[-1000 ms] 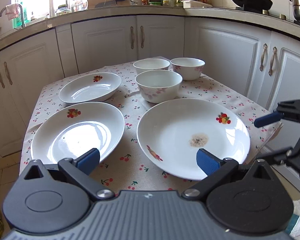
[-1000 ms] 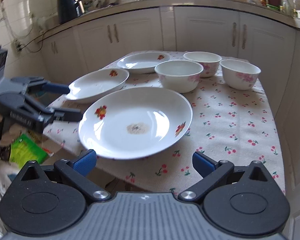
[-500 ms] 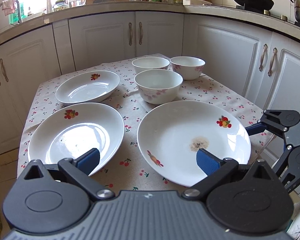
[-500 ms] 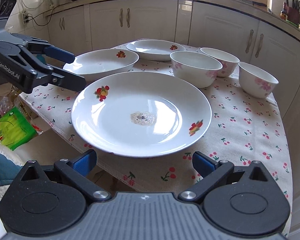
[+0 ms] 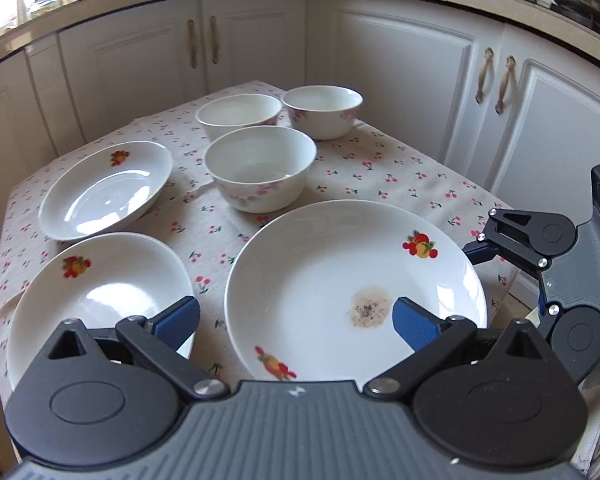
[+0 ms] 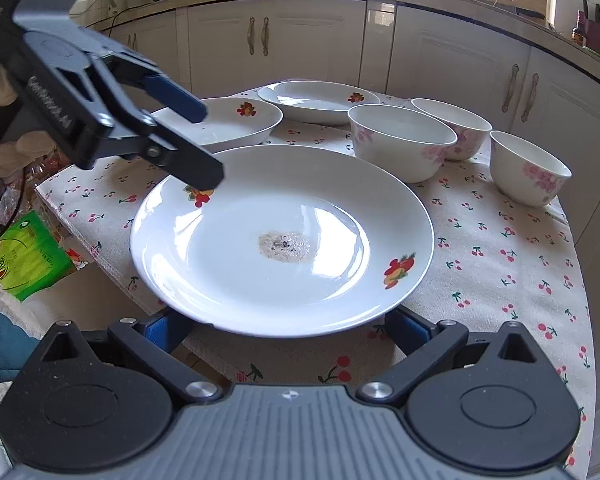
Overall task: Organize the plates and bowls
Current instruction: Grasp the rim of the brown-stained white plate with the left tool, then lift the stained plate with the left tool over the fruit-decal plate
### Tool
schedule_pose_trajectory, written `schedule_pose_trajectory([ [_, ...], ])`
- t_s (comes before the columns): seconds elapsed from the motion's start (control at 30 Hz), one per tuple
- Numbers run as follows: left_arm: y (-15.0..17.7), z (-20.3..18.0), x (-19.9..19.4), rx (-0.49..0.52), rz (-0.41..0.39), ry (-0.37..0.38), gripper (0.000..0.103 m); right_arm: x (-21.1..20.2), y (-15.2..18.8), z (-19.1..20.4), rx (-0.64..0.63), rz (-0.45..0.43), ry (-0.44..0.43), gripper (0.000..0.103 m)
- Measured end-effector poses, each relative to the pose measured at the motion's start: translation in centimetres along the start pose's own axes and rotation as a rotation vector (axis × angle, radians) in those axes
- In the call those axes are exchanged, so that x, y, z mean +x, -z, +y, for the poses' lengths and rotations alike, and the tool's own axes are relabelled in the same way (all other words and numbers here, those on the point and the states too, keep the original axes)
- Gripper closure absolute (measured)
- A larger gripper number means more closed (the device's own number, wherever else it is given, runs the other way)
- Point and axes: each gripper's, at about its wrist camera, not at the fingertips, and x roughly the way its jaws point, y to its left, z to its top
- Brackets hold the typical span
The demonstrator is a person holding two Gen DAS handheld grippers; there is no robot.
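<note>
1. Your target looks to be the big plate [image 6: 284, 236] with the brownish smear in its well. It sits at the near edge of the table [image 5: 400, 168], its rim overhanging that edge towards you.
2. Your left gripper [image 5: 296, 318] is spread wide and holds nothing. It hovers over the plate's near rim, with one pad above the smear.
3. Your right gripper [image 6: 284, 330] is also spread and empty, its fingers low at the overhanging rim. Whether they touch the plate cannot be told.
4. I judge the overhang your best purchase: bring one finger under the rim and one over it, then clench squarely, so the glazed plate cannot slip.
5. Lift it level. The two smaller plates [image 5: 100, 188] [image 5: 96, 296] lie along the table's left edge, and the large bowl [image 5: 260, 168] stands just behind your plate, so do not push forward.
6. Leave the two small bowls [image 5: 238, 114] [image 5: 322, 110] at the far corner for afterwards.
</note>
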Motion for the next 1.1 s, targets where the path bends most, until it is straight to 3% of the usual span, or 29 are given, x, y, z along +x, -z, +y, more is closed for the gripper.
schedule_pose_trajectory([
  [0.4, -3.6, 1.4, 4.3, 0.104, 0.120, 0.110, 0.004, 0.1, -0.1, 0.1, 0.001, 0.002, -0.001, 0.000],
  [0.5, -4.4, 2.1, 5.6, 0.097, 0.168, 0.146, 0.009, 0.1, -0.1, 0.2, 0.000, 0.003, -0.002, 0.000],
  [0.83, -5.3, 3.3, 8.1, 0.085, 0.326, 0.246, 0.009, 0.2, -0.2, 0.5, 0.007, 0.004, 0.005, 0.000],
  [1.1, -5.6, 3.2, 8.8, 0.100, 0.388, 0.300, 0.012, 0.2, -0.2, 0.5, 0.007, 0.004, 0.010, 0.000],
])
